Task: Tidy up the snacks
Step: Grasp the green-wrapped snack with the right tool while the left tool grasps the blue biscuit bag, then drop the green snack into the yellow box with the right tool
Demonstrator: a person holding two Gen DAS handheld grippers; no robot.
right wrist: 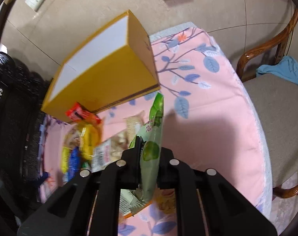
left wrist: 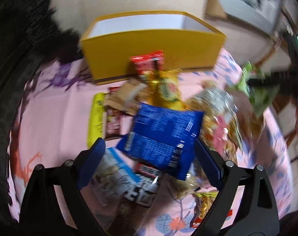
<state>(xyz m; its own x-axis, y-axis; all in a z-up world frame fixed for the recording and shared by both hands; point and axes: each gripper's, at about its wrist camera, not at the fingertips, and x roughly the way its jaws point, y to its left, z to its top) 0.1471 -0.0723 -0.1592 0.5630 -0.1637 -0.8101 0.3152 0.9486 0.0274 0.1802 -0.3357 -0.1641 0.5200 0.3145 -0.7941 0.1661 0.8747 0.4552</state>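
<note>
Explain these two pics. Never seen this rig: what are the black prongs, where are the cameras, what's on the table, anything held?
There is no robot: a person carries a two-finger gripper in each hand, each with a fisheye camera looking along its fingers. In the left view the left gripper is open over a blue packet in a snack pile on the pink floral cloth. In the right view the right gripper is shut on a green packet. Behind the pile stands a yellow box, open at the top.

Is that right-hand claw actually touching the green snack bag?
Touching. In the right wrist view the right gripper has its jaws closed on the green snack bag, which stands pinched edge-on between them, with no gap showing on either side.
</note>
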